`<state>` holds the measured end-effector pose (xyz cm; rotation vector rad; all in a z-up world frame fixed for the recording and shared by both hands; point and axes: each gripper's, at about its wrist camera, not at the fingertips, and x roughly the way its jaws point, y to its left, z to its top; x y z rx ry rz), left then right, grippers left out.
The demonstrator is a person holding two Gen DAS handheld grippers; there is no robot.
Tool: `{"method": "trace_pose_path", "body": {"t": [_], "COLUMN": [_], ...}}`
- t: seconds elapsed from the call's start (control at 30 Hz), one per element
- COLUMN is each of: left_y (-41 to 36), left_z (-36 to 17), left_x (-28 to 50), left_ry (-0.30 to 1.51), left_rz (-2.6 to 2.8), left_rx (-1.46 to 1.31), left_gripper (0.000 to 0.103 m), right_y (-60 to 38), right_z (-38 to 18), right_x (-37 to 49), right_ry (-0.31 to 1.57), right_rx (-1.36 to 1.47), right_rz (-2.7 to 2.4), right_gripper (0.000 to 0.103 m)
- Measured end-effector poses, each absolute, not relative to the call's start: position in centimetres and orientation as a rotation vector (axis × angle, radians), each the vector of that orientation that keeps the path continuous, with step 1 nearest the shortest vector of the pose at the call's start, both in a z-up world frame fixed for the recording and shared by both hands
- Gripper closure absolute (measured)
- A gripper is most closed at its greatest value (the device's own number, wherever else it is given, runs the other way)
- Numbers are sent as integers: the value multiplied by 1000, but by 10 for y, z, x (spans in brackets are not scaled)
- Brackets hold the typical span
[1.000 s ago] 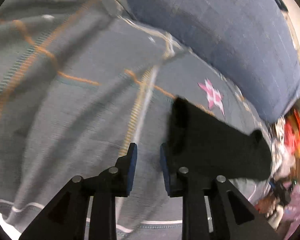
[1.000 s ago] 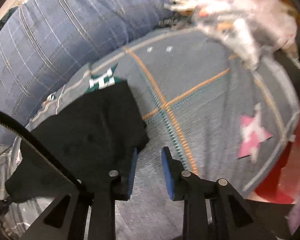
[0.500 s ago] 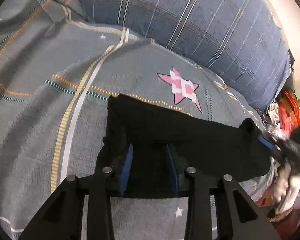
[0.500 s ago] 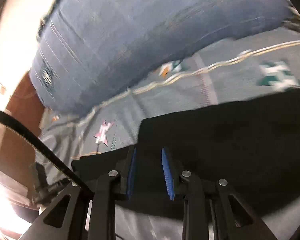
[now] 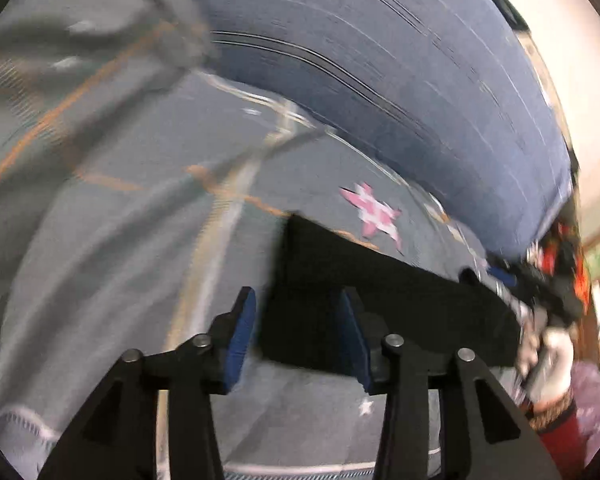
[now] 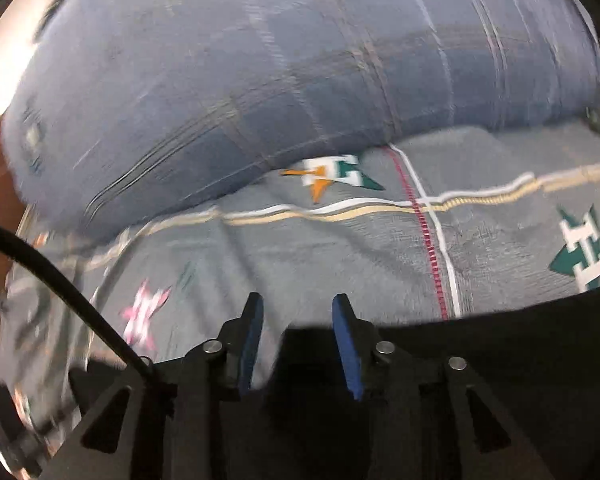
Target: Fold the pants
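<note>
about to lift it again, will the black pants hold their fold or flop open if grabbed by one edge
Likely floppy: the black pants lie flat and follow the soft quilt, so a free edge would probably droop. Probably light, being thin cloth. Sliding is a risk too, since the open left gripper and right gripper hold nothing.

Left gripper (image 5: 296, 330) and right gripper (image 6: 298, 338) both gape, blue-padded fingers parted, gripping nothing
</note>
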<state>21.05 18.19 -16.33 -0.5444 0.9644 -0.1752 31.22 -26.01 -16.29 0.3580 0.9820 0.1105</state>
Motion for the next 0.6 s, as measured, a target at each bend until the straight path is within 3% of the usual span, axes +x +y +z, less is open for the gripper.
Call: {"method": "trace_pose_path", "body": {"t": [0.37,0.6], "left_y": [182,183], "left_z": [-200,-210], "left_x": [188,185], "left_ry": [960,909], "left_rz": [-252,-287], "left_rx": [-714,-816], "left_gripper": [61,61], "right_y": [-81,51], "right_z": [-141,-166], "right_x": [300,312], "right_ry": [1135,1293], "right_rx": [181,-170], "right_rz": [537,589], "right_gripper": [47,43]}}
